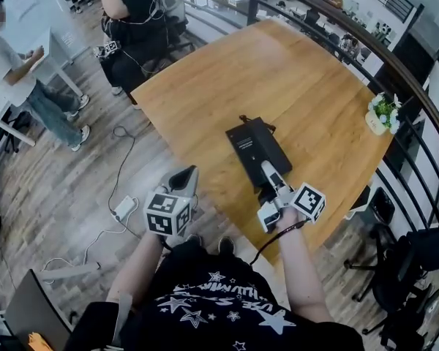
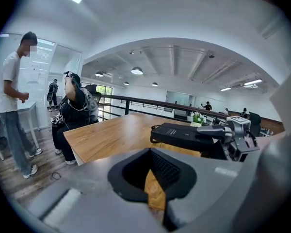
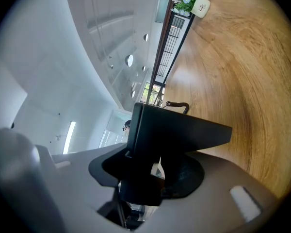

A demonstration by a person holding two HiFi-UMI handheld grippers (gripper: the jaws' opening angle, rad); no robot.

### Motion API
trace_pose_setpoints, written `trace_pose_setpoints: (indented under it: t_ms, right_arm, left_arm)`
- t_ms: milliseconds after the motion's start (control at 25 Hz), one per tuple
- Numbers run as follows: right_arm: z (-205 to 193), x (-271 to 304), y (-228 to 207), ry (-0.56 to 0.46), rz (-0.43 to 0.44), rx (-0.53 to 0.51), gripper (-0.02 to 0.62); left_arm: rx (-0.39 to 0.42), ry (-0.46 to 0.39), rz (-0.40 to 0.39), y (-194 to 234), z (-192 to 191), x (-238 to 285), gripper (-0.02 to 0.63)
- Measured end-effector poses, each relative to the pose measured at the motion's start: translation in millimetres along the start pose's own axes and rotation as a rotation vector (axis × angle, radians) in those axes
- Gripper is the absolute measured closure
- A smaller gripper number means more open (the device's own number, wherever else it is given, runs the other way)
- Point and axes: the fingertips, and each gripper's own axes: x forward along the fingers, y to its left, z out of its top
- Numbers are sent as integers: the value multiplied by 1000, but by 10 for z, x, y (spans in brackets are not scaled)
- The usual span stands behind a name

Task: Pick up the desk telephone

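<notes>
Nearest us, the left gripper (image 1: 183,185) hangs off the table's near-left edge, over the floor (image 1: 44,181), its jaws drawn together on nothing. Beside it, the right gripper (image 1: 268,194) is clenched on the near end of the desk telephone (image 1: 254,143). This is a flat, matte black slab with a wedge-shaped underside, and it looks held just clear of the table (image 1: 205,86). A curled cord (image 1: 250,119) sits at its far end. The tabletop is smooth pale wood with rounded corners, and broad stretches of it show around the telephone. On the grey plank floor to the left lie a white power strip (image 1: 124,208) and cables (image 1: 120,131). At the table's far right corner a white pot (image 1: 375,123) holds a green plant (image 1: 385,107). Behind it curves a dark railing (image 1: 336,28).
</notes>
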Motion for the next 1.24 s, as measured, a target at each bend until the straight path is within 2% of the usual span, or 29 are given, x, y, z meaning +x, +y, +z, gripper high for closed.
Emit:
trace_pose_setpoints:
  t_ms: [360, 680, 880, 1040, 1240]
  right_arm:
    - [-428, 30, 206, -62, 11, 39, 402]
    - [-593, -53, 479, -141, -11, 21, 402]
    - [-852, -96, 656, -163, -6, 6, 402]
    - [-1032, -22, 704, -192, 16, 49, 402]
    - [-1100, 160, 839, -192, 13, 60, 400]
  left_arm:
    - [2, -9, -55, 338, -33, -273, 604]
    - [26, -26, -106, 545, 129, -541, 604]
    - [29, -26, -144, 616, 92, -765, 604]
    - [39, -8, -172, 732, 6, -809, 604]
    - [46, 2, -172, 958, 145, -833, 604]
